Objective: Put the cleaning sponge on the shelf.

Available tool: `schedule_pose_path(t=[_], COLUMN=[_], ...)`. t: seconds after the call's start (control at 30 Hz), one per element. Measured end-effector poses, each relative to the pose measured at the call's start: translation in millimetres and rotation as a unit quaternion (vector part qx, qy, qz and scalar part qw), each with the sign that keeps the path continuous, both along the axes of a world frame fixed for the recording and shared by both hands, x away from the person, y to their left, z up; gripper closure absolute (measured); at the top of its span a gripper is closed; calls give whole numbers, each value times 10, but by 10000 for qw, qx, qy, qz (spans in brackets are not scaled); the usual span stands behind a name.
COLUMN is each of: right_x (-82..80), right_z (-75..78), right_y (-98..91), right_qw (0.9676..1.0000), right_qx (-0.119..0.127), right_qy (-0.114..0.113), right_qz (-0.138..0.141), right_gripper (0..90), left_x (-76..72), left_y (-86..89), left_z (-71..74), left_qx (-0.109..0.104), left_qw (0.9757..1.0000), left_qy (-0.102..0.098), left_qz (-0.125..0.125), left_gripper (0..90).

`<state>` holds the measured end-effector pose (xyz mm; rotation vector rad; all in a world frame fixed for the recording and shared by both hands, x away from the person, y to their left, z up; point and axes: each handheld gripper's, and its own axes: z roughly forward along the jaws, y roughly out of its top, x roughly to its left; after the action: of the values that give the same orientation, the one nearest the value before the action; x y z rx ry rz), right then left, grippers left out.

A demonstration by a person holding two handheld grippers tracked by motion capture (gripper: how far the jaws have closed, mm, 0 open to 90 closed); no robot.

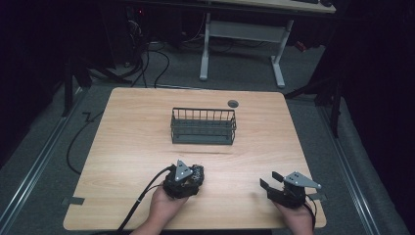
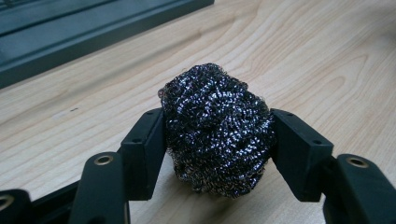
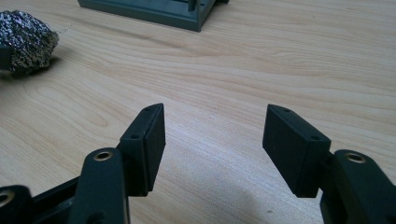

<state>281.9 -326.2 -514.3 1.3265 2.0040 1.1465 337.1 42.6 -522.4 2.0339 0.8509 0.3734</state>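
Left gripper jaws clamped on dark, coiled steel-wool scouring ball near wooden table's front edge, right gripper jaws apart, empty, dark wire basket mid-table.

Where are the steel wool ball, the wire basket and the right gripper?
steel wool ball [image 2: 217, 128], left gripper view, middle of the ball
wire basket [image 1: 203, 138], high view, front wall
right gripper [image 3: 212, 144], right gripper view, midway between its fingertips

A dark wire basket is placed on the wooden desk; a grey grommet is seen behind it.
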Motion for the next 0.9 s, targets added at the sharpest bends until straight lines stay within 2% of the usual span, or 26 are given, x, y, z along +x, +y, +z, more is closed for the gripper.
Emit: schedule_pose_path(t=[0.9], right_x=[19], right_z=[14], right_y=[40], right_qw=[10000], right_qx=[3], right_qy=[-5], right_qz=[87], right_gripper=[413], left_x=[28], left_y=[390], left_z=[175], left_qx=[-282], left_qw=[9983], left_qy=[-270], left_qz=[426], left_gripper=[394])
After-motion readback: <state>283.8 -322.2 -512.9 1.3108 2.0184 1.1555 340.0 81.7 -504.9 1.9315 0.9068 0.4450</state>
